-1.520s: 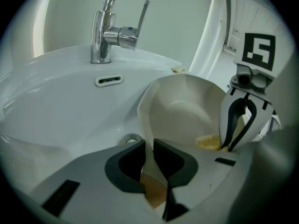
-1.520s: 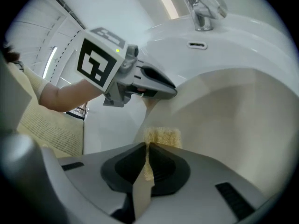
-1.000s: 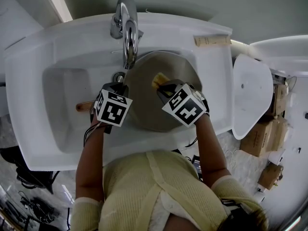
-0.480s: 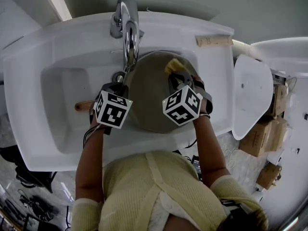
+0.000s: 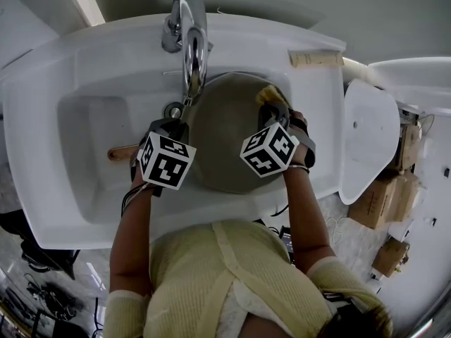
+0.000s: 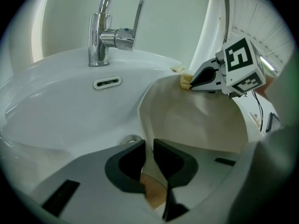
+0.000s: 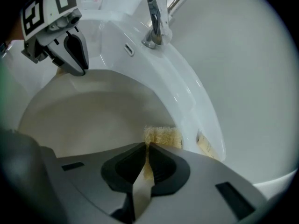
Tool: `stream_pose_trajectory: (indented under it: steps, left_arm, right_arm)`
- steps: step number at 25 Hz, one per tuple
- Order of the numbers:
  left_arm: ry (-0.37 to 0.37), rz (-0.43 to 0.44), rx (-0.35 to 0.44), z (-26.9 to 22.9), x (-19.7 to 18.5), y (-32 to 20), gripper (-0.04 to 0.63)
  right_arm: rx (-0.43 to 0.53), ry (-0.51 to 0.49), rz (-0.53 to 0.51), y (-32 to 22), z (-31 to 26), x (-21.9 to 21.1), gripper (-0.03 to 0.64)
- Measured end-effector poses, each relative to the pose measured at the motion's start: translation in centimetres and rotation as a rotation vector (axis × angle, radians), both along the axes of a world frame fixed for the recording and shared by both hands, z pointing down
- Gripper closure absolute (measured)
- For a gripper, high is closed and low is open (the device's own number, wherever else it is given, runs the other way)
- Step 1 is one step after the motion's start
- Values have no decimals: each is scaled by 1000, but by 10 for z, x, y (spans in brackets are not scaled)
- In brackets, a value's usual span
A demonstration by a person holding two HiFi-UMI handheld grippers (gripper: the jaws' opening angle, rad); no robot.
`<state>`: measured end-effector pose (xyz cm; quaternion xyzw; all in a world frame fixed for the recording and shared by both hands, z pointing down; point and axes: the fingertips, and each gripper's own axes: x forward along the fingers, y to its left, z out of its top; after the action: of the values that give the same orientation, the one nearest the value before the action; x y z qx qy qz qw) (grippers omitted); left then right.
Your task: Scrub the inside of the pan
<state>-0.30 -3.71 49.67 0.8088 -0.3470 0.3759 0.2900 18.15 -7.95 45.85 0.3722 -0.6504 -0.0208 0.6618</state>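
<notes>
Down in the white sink [image 5: 84, 83], the pan [image 5: 225, 132] rests tilted against the right side of the basin, its pale inside facing up toward the person. The left gripper [image 6: 148, 146] has its jaws clamped on the pan's thin near-left rim, where the wooden handle [image 5: 120, 152] runs off to the left over the basin floor. The right gripper [image 7: 146, 148] has its jaws pressed together on a yellow sponge [image 7: 162, 136], which sits at the pan's far right rim, just beside the sink's inner wall. Little room shows between the sponge and that wall. Between the two grippers, the wide middle of the pan's inside lies open.

Over the pan's far left edge hangs the faucet [image 5: 187, 41], whose spout reaches down close to the rim. The drain [image 5: 173, 110] lies just beside the pan, between the faucet and the left gripper. An overflow slot [image 6: 108, 82] sits in the back wall below the faucet. On the sink's far right ledge lies a small tan piece [image 5: 315, 58], well apart from the sponge. To the right of the sink stands a white lid-like shape [image 5: 366, 136], with cardboard boxes [image 5: 384, 196] beyond it on the floor.
</notes>
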Motion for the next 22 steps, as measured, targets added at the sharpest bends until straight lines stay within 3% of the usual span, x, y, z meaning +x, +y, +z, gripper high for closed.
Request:
stream_pose_trajectory:
  steps: [10,22]
  left_arm:
    - [-18,2,7,-1,1,1,491]
    - [-19,5,12,-1,1,2,491]
  right_arm:
    - [-70,36,74,7,24,14,575]
    - [-196,115,55,20,40,14,575]
